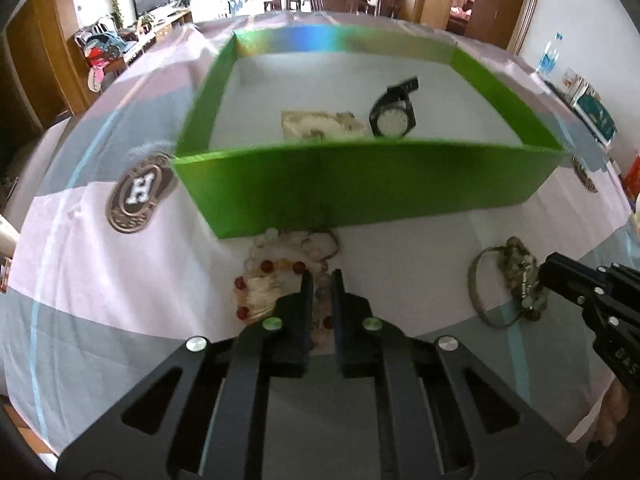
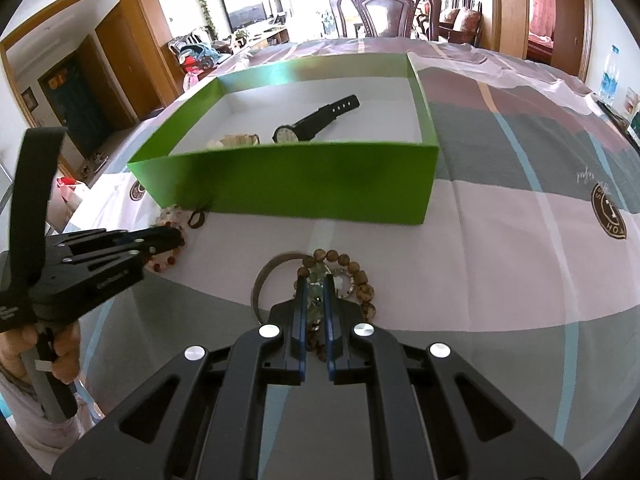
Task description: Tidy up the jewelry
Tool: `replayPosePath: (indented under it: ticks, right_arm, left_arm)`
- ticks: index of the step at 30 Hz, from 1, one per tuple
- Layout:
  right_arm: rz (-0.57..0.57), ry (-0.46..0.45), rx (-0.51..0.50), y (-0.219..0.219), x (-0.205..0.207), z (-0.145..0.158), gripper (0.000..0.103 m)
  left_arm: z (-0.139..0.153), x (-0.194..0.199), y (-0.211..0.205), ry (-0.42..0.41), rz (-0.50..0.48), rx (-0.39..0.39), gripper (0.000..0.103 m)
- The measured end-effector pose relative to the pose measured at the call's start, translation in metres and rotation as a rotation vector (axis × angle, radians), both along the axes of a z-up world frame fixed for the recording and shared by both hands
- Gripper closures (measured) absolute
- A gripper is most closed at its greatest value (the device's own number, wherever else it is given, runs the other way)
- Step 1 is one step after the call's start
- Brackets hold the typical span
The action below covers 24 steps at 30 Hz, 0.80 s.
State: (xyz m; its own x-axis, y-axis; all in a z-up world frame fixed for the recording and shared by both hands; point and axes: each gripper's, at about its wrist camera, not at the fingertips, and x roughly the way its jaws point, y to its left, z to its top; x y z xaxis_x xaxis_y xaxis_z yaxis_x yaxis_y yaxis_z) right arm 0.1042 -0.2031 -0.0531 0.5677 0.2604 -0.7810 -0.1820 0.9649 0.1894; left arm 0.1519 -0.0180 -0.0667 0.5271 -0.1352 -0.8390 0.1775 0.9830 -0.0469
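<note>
A green box (image 1: 360, 188) (image 2: 300, 184) stands on the table and holds a black watch (image 1: 394, 114) (image 2: 316, 122) and a beige piece (image 1: 320, 124) (image 2: 236, 141). My left gripper (image 1: 322, 280) (image 2: 176, 236) is nearly shut on a red and pale bead bracelet (image 1: 266, 280) in a pile of bracelets in front of the box. My right gripper (image 2: 316, 284) (image 1: 544, 276) is nearly shut on a green bead bracelet (image 2: 316, 280), beside a wooden bead bracelet (image 2: 360, 280) (image 1: 520, 268) and a thin bangle (image 2: 260, 280) (image 1: 478, 288).
The table is covered by a pink, grey and white cloth (image 1: 100, 280) (image 2: 520, 240) with round logos. A small dark ring (image 2: 197, 218) lies by the box. A chair (image 2: 384, 8) stands behind the table. A water bottle (image 2: 610, 76) stands at the far right.
</note>
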Motion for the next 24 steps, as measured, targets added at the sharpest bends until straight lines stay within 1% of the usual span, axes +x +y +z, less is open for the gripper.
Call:
replayPosePath:
  ticks: [5, 9, 14, 18, 20, 24]
  right_arm:
    - [-0.009, -0.04, 0.001, -0.003, -0.001, 0.014, 0.095]
    - [-0.025, -0.074, 0.004, -0.009, -0.002, 0.028, 0.095]
    - [-0.042, -0.11, 0.005, -0.015, -0.005, 0.044, 0.095]
    - [-0.042, -0.133, -0.012, -0.013, -0.004, 0.053, 0.095]
    - [-0.034, -0.162, -0.02, -0.01, -0.003, 0.063, 0.095]
    - [-0.028, -0.227, -0.04, -0.005, 0.0, 0.083, 0.095]
  left_arm:
    - [0.034, -0.015, 0.011, -0.075, 0.006, -0.057, 0.095]
    - [0.056, -0.024, 0.018, -0.125, 0.008, -0.086, 0.095]
    - [0.07, -0.032, 0.025, -0.157, 0.005, -0.121, 0.095]
    - [0.079, -0.03, 0.027, -0.163, -0.013, -0.148, 0.095]
    - [0.086, -0.027, 0.027, -0.172, -0.022, -0.158, 0.095]
    - [0.1, -0.015, 0.026, -0.201, -0.024, -0.156, 0.095]
